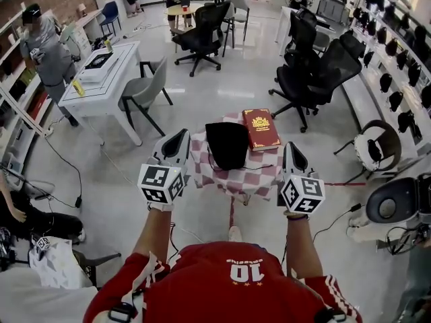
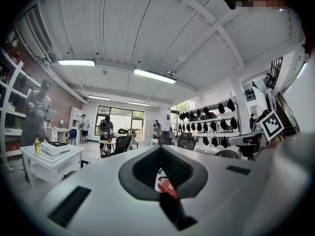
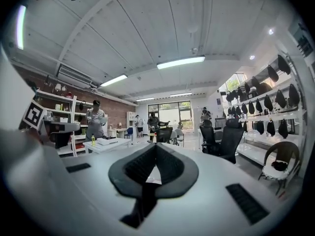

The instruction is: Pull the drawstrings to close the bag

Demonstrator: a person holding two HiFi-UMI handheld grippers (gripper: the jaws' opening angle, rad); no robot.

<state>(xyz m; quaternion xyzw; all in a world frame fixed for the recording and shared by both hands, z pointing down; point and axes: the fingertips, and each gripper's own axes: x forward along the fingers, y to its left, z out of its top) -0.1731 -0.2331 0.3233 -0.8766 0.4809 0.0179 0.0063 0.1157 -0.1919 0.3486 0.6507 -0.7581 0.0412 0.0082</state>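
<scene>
1. Left gripper: held level on an outstretched forearm, at the left edge of the checkered table. Jaws fully closed, gripping nothing visible.
2. Right gripper: same pose at the right edge. Jaws fully closed, gripping nothing visible.
3. Black bag: lies on the table between both grippers, touching neither, with a red book just beside it.

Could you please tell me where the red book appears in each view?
Head view: red book on the checked table, right of the black bag.
Left gripper view: red book, a sliver low at centre.
Right gripper view: not in it.
Shared landmark: the white desk.
</scene>
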